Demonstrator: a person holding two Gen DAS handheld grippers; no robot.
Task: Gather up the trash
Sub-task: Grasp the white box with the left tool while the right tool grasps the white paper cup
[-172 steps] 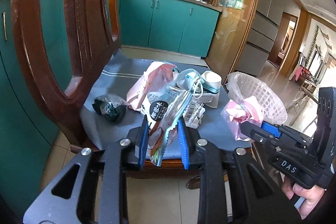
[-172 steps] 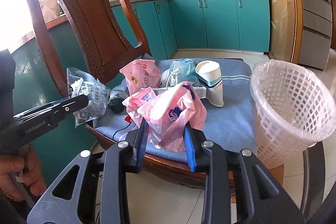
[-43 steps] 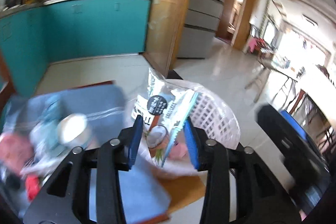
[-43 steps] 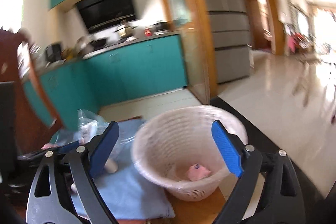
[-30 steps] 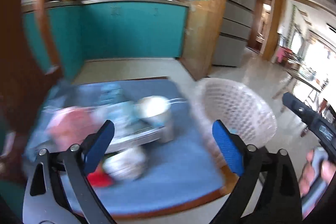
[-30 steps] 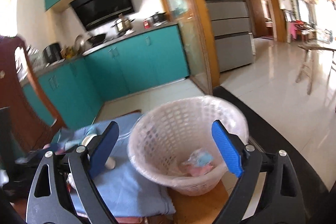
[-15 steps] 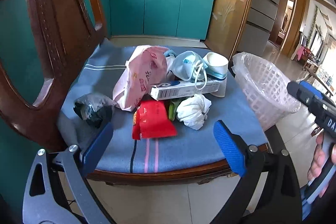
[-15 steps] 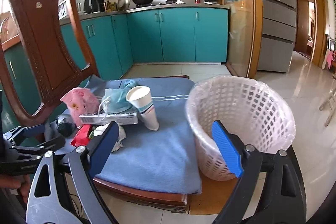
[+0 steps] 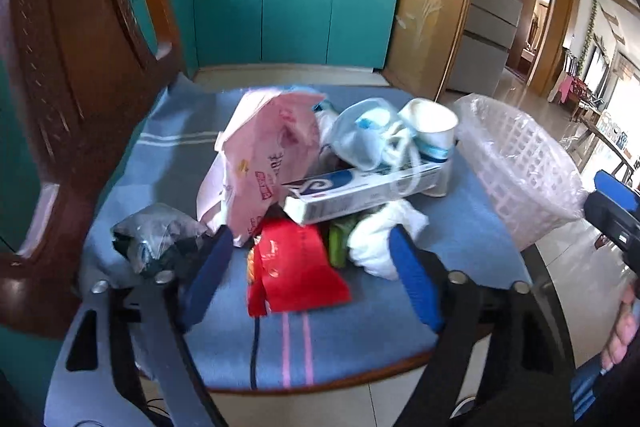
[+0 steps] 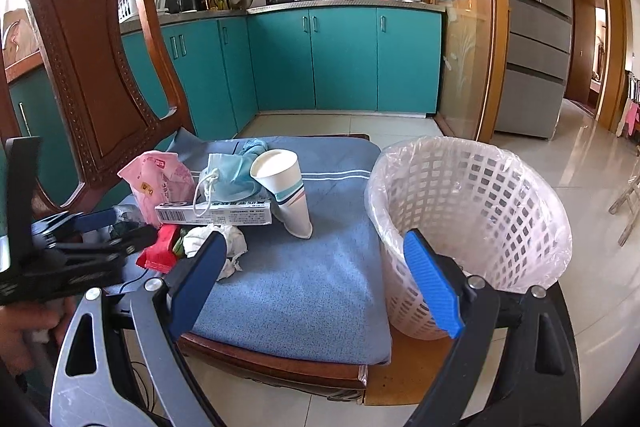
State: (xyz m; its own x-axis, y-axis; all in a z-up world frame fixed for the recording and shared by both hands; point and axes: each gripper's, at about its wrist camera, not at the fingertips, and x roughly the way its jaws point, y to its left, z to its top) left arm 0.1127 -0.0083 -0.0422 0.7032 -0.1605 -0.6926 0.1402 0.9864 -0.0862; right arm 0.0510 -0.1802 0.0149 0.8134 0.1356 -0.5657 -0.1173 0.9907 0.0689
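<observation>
Our left gripper (image 9: 310, 273), its spread jaws just narrowing and still clear of the red wrapper (image 9: 294, 273) between them near the chair cushion's (image 9: 460, 227) front edge, is nearest; our right gripper (image 10: 316, 285) hangs wide and empty beside the basket (image 10: 472, 203).

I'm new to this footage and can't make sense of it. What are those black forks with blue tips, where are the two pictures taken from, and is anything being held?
No robot here: a person holds a two-finger gripper in each hand, each carrying a forward-looking fisheye camera. One picture looks along the left gripper, the other along the right gripper. On the blue chair cushion lies trash: a red wrapper, pink bag, toothpaste box, paper cup, crumpled tissue and dark bag. The white basket beside it is the bin. Both grippers are open and empty; the left's jaws have just been closing, with the red wrapper between them but not yet gripped.
</observation>
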